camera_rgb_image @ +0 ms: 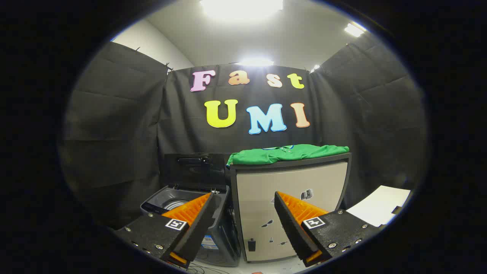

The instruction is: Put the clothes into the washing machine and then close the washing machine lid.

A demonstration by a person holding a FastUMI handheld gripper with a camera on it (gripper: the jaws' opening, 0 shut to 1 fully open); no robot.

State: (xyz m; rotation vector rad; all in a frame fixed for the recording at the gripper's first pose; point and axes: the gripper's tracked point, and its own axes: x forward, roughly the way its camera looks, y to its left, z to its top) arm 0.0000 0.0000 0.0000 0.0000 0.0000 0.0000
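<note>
Black cloth walls the booth, ceiling lights glare above. Centre frame, a beige metal-fronted cabinet (291, 205) carries the folded green shirt (287, 153) on top. Lower left of it sits a small grey top-loading washing machine (182, 201), lid (194, 171) up, drum open. Gripper (243, 224) at frame bottom, fingers wide apart, holding nothing, well short of the shirt. Risk: pinching one layer only, so the shirt unfolds, drags, snags the machine rim or knocks the propped lid.

Item count: one washing machine (190, 207), lid (194, 170) raised, at far left; one cabinet (291, 201) to its right. One green garment (285, 153) lies on the cabinet. One tool (243, 201) is present, its two fingers (198, 213) spread apart with nothing between them.
</note>
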